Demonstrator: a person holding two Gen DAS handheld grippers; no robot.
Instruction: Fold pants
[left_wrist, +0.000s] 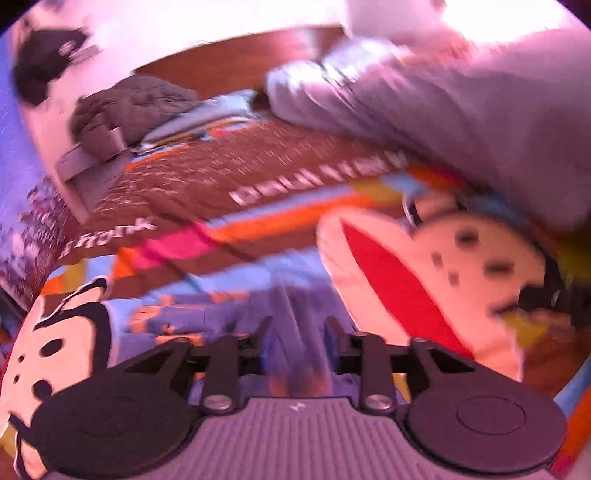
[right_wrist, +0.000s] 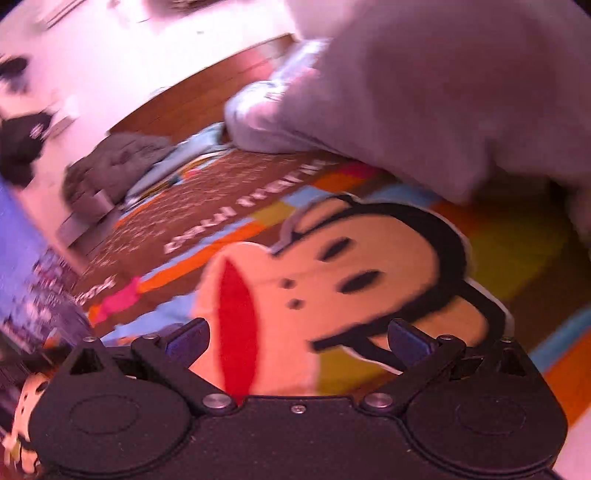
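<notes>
Hovering between grabs, both tools look empty above the bright cartoon-monkey blanket. On the left, the left gripper has its jaws partly apart; a blurred streak lies between them, possibly only the blanket's print. The right gripper stands wide with nothing held. The pale grey, soft-fabric pants lie heaped at upper right, well ahead. Next move, probably: reach for an edge and spread it flat.

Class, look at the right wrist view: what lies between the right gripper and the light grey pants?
Only the patterned blanket, with its big cartoon monkey face, lies between the right gripper and the pants.
</notes>
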